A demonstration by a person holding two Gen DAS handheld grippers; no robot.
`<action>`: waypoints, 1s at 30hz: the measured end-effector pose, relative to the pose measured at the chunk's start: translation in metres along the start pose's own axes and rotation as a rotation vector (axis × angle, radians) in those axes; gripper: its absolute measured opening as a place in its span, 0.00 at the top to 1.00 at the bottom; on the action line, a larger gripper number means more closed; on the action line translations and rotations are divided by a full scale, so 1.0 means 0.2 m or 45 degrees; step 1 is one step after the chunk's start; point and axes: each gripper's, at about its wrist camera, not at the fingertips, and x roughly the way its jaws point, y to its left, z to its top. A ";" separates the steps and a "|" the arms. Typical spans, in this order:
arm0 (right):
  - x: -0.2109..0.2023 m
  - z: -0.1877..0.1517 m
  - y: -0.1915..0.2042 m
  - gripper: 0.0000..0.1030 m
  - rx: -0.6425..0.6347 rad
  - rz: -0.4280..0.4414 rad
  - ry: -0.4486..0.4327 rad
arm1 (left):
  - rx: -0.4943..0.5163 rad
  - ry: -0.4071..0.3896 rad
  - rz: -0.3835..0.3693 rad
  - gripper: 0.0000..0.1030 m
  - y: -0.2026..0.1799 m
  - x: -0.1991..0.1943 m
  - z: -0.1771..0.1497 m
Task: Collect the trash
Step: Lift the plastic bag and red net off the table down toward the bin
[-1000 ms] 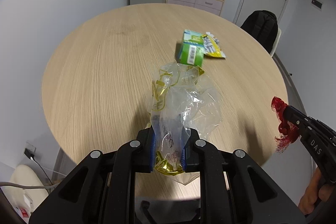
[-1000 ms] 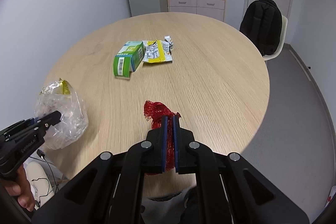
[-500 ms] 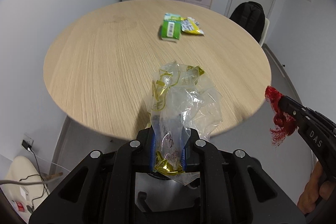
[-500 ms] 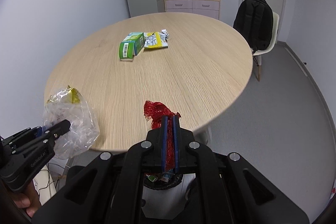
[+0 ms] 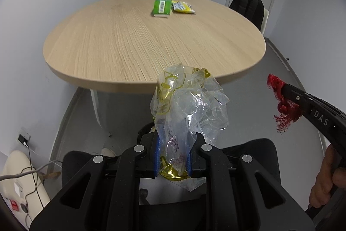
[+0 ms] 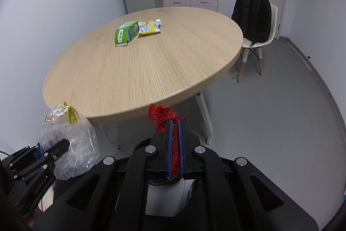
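My left claw (image 5: 172, 157) is pinching a crumpled clear bag (image 5: 188, 105); my right claw (image 6: 175, 144) is clamping red netting (image 6: 163, 117). Both are hanging off the table's (image 6: 151, 70) near edge. Green carton (image 6: 125, 33) and yellow wrapper (image 6: 149, 27) are lying touching, far side.

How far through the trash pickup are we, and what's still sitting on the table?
Done: two pieces are off the round wooden table. In hand: the left gripper is shut on a clear plastic bag, and the right gripper is shut on red mesh netting; both are held off the near edge, not yet dropped anywhere. Left: a green carton and a yellow wrapper lie side by side on the far side.
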 end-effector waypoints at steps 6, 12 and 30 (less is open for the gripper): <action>0.05 -0.11 -0.01 0.95 -0.001 -0.008 0.014 | -0.001 0.016 0.016 0.84 -0.01 0.07 -0.07; 0.17 -0.21 0.00 0.95 -0.008 -0.010 0.054 | -0.020 0.066 0.026 0.84 0.03 0.22 -0.11; 0.80 -0.44 0.08 0.95 -0.035 -0.020 0.239 | -0.048 0.216 0.022 0.84 0.15 0.86 -0.29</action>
